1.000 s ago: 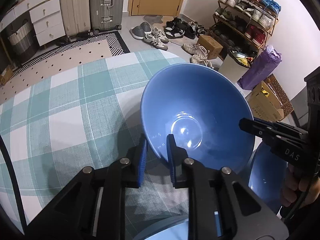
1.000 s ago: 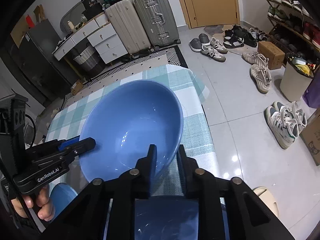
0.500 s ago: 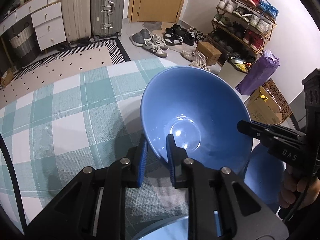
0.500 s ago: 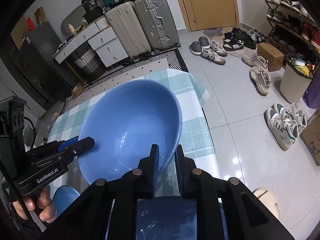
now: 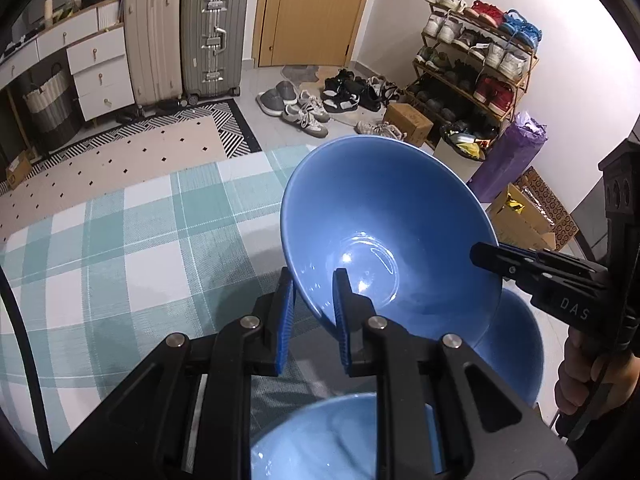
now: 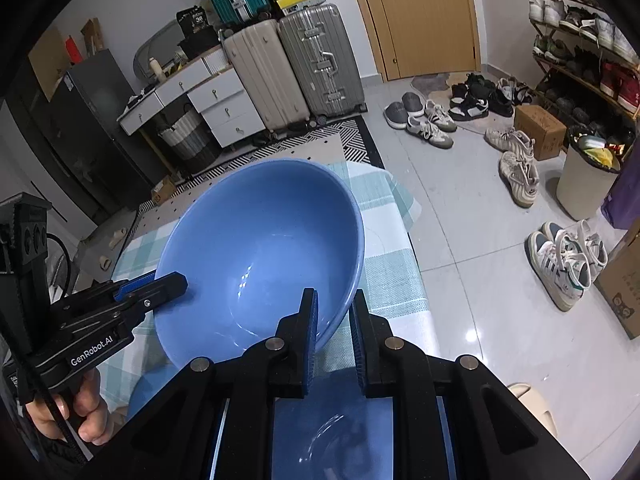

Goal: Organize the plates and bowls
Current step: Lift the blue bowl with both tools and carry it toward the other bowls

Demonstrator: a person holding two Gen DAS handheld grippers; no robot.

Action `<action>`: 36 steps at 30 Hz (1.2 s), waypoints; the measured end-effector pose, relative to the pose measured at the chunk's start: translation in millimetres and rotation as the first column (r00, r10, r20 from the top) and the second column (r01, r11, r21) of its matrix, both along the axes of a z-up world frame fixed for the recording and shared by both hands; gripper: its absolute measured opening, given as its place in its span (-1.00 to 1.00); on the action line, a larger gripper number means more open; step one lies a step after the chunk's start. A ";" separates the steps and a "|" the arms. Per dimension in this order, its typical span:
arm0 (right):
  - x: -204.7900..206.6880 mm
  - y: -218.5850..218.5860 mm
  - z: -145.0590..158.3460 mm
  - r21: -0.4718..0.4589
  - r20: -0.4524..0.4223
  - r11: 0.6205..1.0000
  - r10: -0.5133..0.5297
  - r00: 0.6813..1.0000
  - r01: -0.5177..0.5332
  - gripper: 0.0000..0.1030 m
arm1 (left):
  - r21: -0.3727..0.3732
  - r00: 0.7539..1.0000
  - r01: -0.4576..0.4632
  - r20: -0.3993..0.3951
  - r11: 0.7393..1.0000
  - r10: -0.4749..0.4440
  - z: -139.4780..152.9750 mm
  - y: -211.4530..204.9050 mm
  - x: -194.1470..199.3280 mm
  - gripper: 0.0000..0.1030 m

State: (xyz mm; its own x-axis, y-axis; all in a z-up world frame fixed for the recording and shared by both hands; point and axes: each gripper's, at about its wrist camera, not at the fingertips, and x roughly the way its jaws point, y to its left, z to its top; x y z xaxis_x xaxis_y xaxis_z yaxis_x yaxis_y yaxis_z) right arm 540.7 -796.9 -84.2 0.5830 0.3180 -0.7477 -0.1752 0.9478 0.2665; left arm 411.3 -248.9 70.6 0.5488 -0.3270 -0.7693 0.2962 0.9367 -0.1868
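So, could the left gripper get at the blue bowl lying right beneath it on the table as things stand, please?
Probably not yet: the left gripper is shut on the rim of the large blue bowl, which the right gripper also clamps. The lower bowl itself lies uncovered.

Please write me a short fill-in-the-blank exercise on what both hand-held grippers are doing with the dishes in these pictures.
1. The left hand-held gripper and the right hand-held gripper are both shut on the rim of one large ____ bowl.
2. The bowl is held above a tablecloth with a ____ pattern.
3. In the left wrist view, the right hand-held gripper meets the bowl on the ____ side of the picture.

Missing words: blue; checked; right
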 end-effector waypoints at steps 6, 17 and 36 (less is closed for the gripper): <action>-21.1 0.5 21.8 0.000 0.030 1.000 0.003 1.000 -0.003 -0.68 | -0.005 0.999 0.006 0.041 1.000 -0.006 33.9 1.3 -32.2 -0.69; -64.8 5.4 56.7 0.005 0.084 1.000 0.019 0.996 -0.020 -0.68 | -0.008 0.995 0.000 0.096 1.000 0.000 86.2 8.2 -88.2 -0.69; -117.6 15.7 81.3 0.021 0.117 0.998 0.049 0.992 -0.051 -0.68 | -0.003 0.989 0.000 0.150 1.000 0.000 144.6 22.4 -188.0 -0.69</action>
